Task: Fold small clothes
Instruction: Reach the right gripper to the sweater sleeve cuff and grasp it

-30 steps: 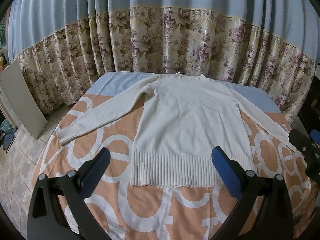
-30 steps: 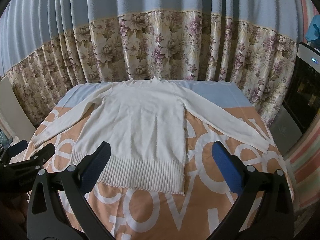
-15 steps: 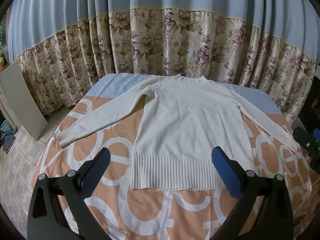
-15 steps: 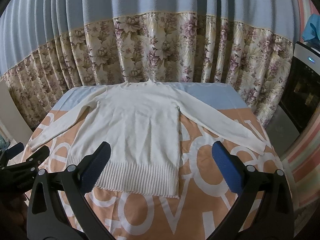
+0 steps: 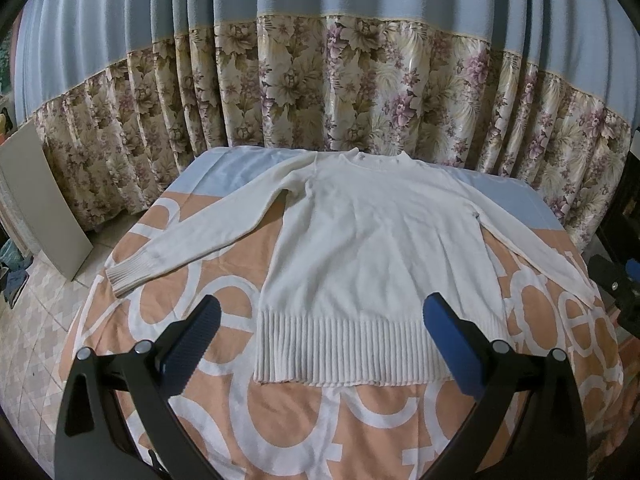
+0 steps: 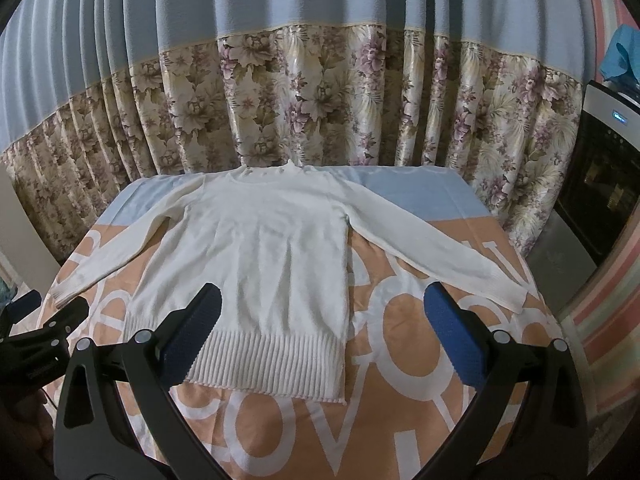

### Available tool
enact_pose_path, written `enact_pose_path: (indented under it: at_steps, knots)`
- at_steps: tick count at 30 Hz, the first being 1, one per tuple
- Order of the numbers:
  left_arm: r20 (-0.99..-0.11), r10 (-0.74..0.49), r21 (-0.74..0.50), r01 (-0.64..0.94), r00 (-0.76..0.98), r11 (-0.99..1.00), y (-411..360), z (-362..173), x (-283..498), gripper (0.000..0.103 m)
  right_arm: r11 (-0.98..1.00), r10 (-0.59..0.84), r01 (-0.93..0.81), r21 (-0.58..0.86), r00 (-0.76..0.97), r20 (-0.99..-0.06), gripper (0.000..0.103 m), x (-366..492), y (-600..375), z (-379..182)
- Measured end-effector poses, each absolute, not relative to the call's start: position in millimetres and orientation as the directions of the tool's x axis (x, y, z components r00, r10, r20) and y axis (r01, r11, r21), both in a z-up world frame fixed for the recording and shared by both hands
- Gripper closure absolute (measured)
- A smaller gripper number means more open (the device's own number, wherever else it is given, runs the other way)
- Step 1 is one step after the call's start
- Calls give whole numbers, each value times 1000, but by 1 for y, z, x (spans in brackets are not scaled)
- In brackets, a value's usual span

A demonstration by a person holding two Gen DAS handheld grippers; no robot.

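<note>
A cream long-sleeved sweater (image 5: 372, 256) lies flat on the table, collar at the far side, ribbed hem toward me, both sleeves spread out. It also shows in the right wrist view (image 6: 260, 264). My left gripper (image 5: 320, 344) is open and empty, held above the hem. My right gripper (image 6: 320, 340) is open and empty, above the hem's right corner and the cloth beside it. The right sleeve cuff (image 6: 508, 300) lies near the table's right edge. The left cuff (image 5: 128, 276) lies near the left edge.
The table carries an orange, white and blue cloth (image 5: 288, 420). A floral and blue curtain (image 5: 320, 92) hangs behind. A white board (image 5: 40, 204) leans at the left. A dark appliance (image 6: 600, 184) stands at the right. The other gripper shows at each view's edge (image 6: 36, 336).
Both grippers have drawn back and up a little, so the sweater sits smaller and farther in both views. The sweater has not moved. Both grippers stay open.
</note>
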State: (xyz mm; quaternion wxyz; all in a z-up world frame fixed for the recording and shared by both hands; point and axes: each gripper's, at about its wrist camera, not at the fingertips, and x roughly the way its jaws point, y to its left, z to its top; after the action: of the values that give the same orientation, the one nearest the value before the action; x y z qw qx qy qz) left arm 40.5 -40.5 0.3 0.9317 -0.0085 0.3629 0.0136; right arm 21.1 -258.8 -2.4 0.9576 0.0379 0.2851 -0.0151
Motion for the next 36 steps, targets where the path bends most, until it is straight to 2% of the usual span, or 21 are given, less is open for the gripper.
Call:
enact_pose_path:
  at_steps: [1, 8, 14, 19, 22, 26, 28, 31, 36]
  knots:
    - [-673, 20, -4, -31, 740, 1000, -41, -2, 41, 2, 997, -17, 56, 57, 845, -535, 3, 21, -264, -3]
    - [-667, 23, 23, -11, 745, 1000, -63, -28, 61, 2, 991, -100, 131, 0, 759, -643, 3, 42, -309, -27]
    - [-665, -4, 18, 22, 747, 1000, -88, -43, 81, 2, 978, -195, 198, -71, 731, -654, 3, 59, -366, -55]
    - [-653, 6, 41, 28, 757, 999, -106, -62, 105, 2, 944, -296, 315, -100, 673, -678, 13, 71, -431, -86]
    - [-663, 4, 38, 28, 749, 999, -115, -75, 121, 2, 926, -338, 362, -109, 663, -669, 15, 75, -466, -95]
    - [-683, -7, 24, 32, 730, 999, -129, -90, 141, 2, 913, -334, 402, -71, 633, -698, 16, 84, -504, -118]
    - [-688, -9, 26, 36, 726, 999, -135, -94, 148, 2, 907, -327, 416, -63, 601, -729, 26, 90, -518, -130]
    - [-696, -14, 27, 46, 718, 999, -144, -102, 155, 2, 905, -305, 422, -44, 574, -760, 31, 99, -535, -146]
    - [-709, -23, 33, 65, 705, 997, -154, -115, 166, 2, 893, -285, 449, -19, 533, -797, 33, 109, -556, -167]
